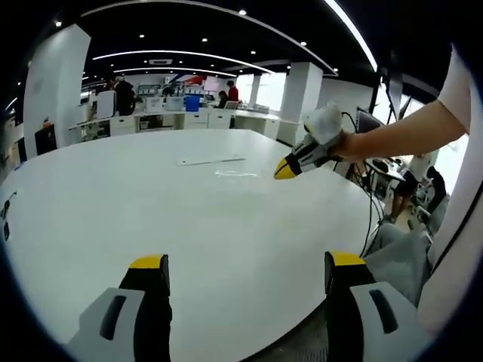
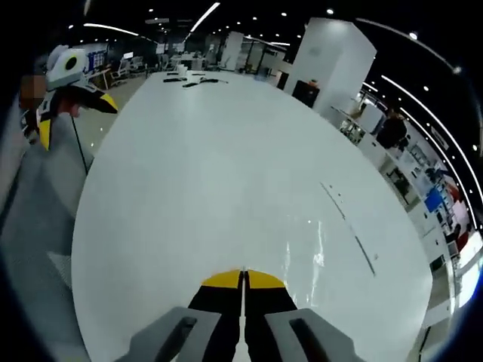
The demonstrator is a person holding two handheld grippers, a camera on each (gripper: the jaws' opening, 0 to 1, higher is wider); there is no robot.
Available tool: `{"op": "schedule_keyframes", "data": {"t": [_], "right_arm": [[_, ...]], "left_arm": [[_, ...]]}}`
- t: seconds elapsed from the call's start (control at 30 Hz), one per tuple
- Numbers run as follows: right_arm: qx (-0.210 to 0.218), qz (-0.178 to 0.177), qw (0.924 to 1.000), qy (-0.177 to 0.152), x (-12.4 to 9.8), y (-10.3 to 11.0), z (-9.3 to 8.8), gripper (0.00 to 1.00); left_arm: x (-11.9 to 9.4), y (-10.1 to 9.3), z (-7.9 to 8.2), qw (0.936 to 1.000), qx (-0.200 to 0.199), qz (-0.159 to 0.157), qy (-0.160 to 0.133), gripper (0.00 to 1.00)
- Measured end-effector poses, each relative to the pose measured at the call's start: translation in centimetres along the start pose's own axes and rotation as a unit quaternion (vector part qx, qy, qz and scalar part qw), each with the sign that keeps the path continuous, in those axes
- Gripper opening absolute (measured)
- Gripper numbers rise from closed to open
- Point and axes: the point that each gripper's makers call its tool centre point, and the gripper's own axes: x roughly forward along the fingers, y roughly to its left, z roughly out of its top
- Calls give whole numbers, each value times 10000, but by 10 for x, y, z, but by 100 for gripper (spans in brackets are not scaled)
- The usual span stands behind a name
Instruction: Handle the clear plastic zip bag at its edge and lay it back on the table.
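The clear plastic zip bag [image 1: 234,173] lies flat on the white table [image 1: 151,204], with its long zip strip [image 1: 211,160] just beyond it. In the right gripper view the bag [image 2: 321,253] shows as faint glints, its zip strip [image 2: 351,230] running along the right. My right gripper [image 2: 243,280] is shut with nothing visible between its yellow tips, and the bag lies just right of them. In the left gripper view the right gripper [image 1: 285,170] hovers a little to the right of the bag, held by a person's arm. My left gripper [image 1: 247,264] stands wide open over the near table edge, far from the bag.
The table's curved edge [image 1: 355,226] runs close on the right, beside the person's body. Small dark items [image 2: 189,79] lie at the table's far end. Desks and people [image 1: 181,105] stand well behind, and a white pillar [image 2: 332,60] rises off to the side.
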Motion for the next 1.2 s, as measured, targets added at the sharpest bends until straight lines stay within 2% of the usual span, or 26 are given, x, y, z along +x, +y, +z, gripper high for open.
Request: {"op": "schedule_keyframes", "data": {"t": [0.27, 0.57, 0.93, 1.0, 1.2], "right_arm": [[-396, -115, 9988, -281, -41, 4, 38, 0], [-697, -248, 9959, -518, -82, 11, 69, 0], [-839, -337, 9929, -773, -120, 24, 87, 0], [-966, -350, 9910, -857, -128, 27, 91, 0], [-852, -126, 9894, -1173, -149, 35, 105, 0]], "left_arm": [[-3, -4, 8, 9998, 130, -54, -102, 82], [-10, -8, 19, 9992, 292, -112, -244, 80], [-21, -12, 36, 9979, 460, -161, -419, 74], [-23, -13, 39, 9977, 469, -217, -443, 70], [-27, -16, 50, 9959, 664, -315, -522, 64]]}}
